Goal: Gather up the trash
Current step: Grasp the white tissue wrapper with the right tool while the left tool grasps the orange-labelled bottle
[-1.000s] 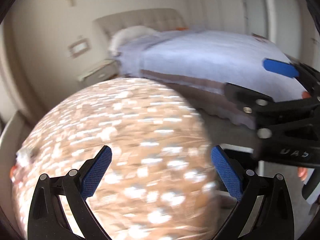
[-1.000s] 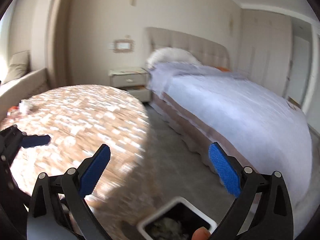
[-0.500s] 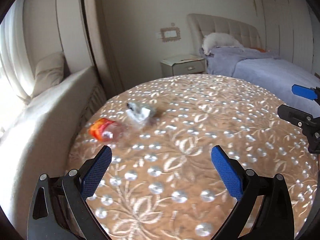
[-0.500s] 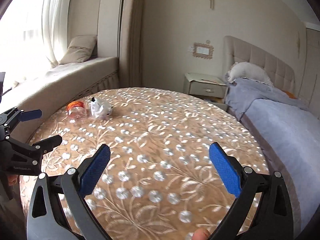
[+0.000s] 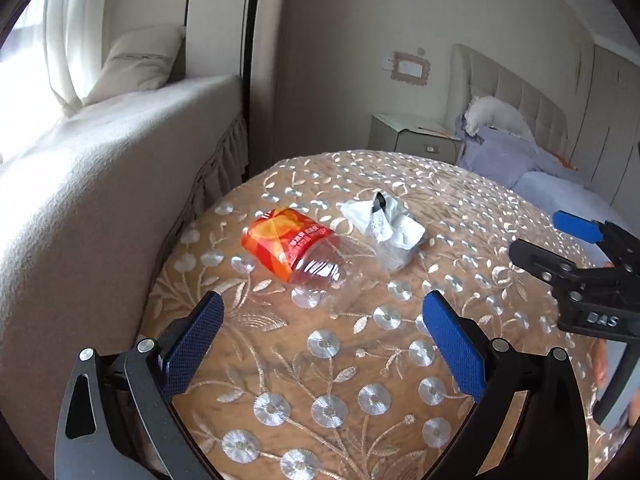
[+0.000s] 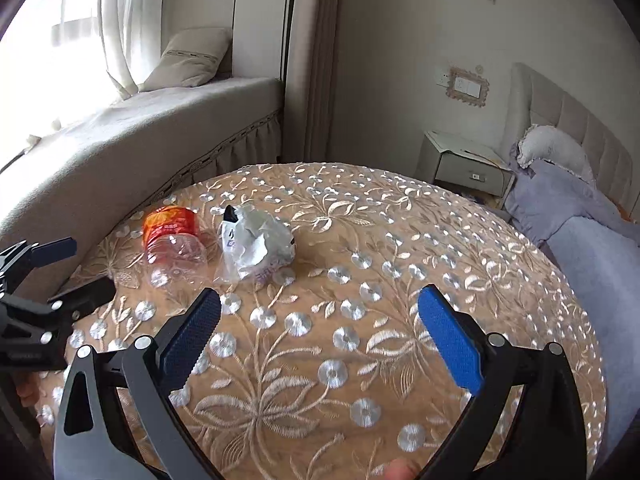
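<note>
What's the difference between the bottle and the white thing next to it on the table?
The plastic bottle is clear with an orange label and lies on its side; the crumpled wrapper is white, shapeless and bunched in a heap. The bottle keeps its form, the wrapper is crushed. Both rest untouched on the round table.

Left hand-held gripper (image 5: 322, 336) and right hand-held gripper (image 6: 318, 334) both gape, empty.

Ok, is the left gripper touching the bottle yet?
Apart. The left wrist view shows the left gripper open, with bare tablecloth between its fingertips and the bottle.
</note>
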### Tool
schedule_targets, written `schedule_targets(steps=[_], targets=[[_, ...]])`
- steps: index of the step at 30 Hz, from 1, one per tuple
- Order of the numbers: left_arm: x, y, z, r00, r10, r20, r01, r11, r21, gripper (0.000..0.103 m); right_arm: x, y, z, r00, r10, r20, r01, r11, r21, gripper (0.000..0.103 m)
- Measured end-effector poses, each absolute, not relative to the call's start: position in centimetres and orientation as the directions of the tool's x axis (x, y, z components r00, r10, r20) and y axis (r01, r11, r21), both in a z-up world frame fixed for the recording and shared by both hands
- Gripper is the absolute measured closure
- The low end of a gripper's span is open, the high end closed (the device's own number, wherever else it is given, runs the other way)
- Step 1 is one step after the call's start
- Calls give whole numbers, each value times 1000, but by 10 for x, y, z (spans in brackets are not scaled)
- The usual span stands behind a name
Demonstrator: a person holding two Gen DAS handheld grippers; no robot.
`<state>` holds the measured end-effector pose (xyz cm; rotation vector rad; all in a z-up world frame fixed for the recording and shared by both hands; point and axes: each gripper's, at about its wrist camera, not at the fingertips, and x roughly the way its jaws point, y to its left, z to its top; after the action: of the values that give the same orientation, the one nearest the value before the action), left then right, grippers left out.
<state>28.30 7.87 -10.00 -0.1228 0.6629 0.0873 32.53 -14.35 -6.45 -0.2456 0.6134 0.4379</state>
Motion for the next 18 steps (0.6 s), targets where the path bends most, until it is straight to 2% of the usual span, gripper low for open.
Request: schedule_targets(steps=[6,8,10,11,13,15,16,18], targets=[[285,69,-104,774,120,-622,-208,976,-70,5,376,-107,-88,632,388,-671,-558,828,-47,5],[286,69,-101,766,142,-627,-230,971,-61,5,388,-92,-96,639,382,-668,-563,824,-68,14],[287,67,-98,761,167,-627,-248,968,-44,5,401,-79,-103,618,387,-684,-578,814,-62,17],[287,66,-96,760,174,-626,-255,966,-40,5,406,-76,-106,606,393,-692,-585,810,-51,23],[291,64,-94,754,199,-626,-277,961,-28,5,414,-71,-110,589,396,-704,-591,805,-41,28],[296,62,-93,750,201,-630,-286,958,-35,5,421,-67,-115,554,412,-723,-607,794,-13,37],[298,61,-93,747,209,-631,-294,955,-32,5,425,-66,-118,533,419,-735,-616,788,3,47],[302,57,-94,739,218,-637,-307,951,-31,5,429,-66,-122,513,433,-741,-624,781,24,55]])
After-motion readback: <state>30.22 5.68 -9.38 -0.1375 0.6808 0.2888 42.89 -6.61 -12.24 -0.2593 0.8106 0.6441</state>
